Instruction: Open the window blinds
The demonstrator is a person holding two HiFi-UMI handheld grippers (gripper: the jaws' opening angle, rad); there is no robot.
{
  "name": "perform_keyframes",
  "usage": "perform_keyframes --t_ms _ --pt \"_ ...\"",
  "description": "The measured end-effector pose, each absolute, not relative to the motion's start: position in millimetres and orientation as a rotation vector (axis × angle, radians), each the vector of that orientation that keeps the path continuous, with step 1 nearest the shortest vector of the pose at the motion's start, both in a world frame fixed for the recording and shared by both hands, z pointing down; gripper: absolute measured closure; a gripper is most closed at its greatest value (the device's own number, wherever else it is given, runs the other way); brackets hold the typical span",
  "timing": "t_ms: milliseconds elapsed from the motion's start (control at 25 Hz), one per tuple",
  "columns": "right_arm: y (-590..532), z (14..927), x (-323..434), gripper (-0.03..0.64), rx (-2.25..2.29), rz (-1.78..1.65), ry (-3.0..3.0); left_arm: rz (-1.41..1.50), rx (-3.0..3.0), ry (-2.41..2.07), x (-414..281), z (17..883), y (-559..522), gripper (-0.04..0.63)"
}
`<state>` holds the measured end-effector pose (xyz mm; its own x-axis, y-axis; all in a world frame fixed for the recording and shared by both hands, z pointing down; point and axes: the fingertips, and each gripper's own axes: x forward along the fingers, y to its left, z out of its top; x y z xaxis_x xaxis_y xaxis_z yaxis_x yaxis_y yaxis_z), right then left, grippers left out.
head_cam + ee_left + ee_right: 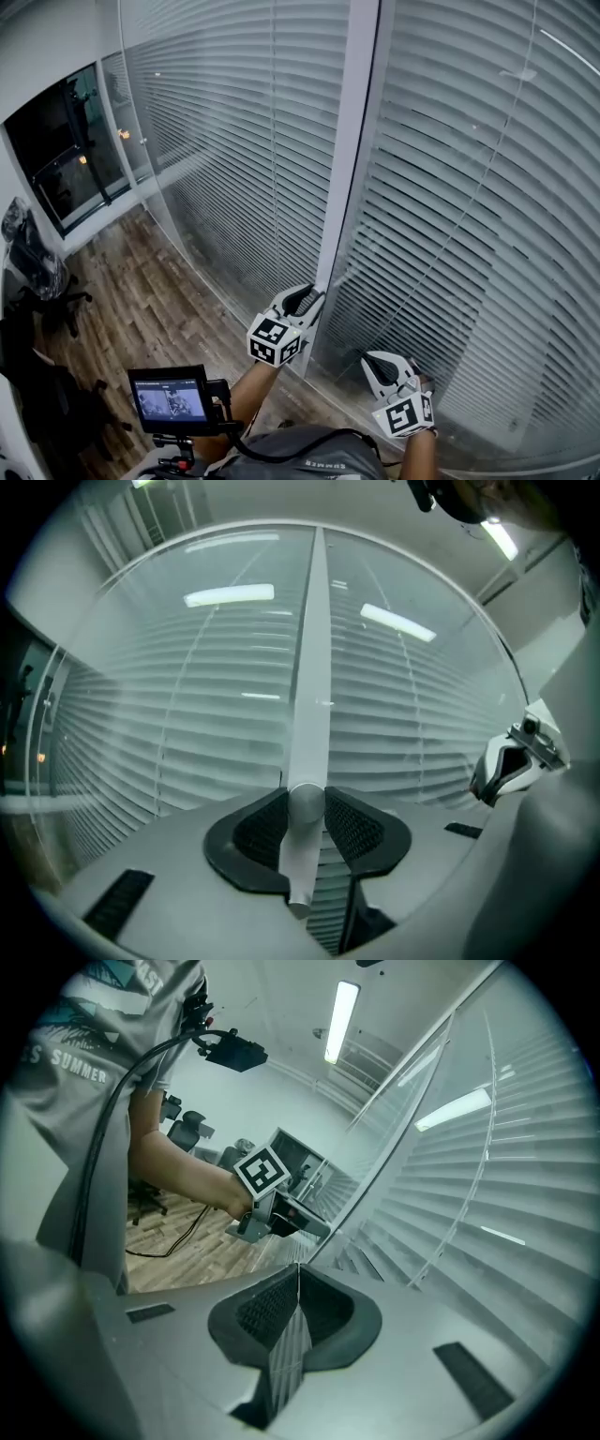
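The left gripper [306, 806] is clamped on the tilt wand [314, 667], hung upright before the blinds [187, 724]; the right gripper [296, 1283], jaws together, is held farther off.

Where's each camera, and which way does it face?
Head view: on the person's head, facing steeply down at white slatted window blinds; both forearms, left hand-held gripper, right hand-held gripper show.
Left gripper view: on the left hand-held gripper, facing the blinds; its jaws clamp a grey cylindrical wand.
Right gripper view: on the right hand-held gripper, facing along the blinds; jaws together, left forearm ahead.
Shared: both gripper views show the other hand-held gripper.
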<state>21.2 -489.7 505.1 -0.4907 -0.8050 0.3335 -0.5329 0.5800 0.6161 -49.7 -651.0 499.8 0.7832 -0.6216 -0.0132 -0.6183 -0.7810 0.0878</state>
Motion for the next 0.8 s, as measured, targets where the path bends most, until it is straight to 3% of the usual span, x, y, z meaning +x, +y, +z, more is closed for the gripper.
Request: perform_keyframes --t_ms 120,200,600,800 --pt "-485.0 519.5 21.0 0.615 1.064 -0.581 -2.209 -0.123 2.848 -0.984 -52.2 512.9 -648.3 0.469" --pt "-484.6 530.6 20.1 0.615 1.064 -0.580 -2.213 -0.011 2.950 -1.059 -51.5 523.0 -646.9 0.469" --pt "-494.4 510.1 14.5 0.615 1.027 -0.586 -2.224 1.242 3.539 -1.638 -38.4 508.6 -644.7 0.469" --pt "-491.3 518.5 7.1 0.615 1.017 -0.589 -2.222 1.189 3.563 -1.631 -43.2 514.2 -639.5 0.469"
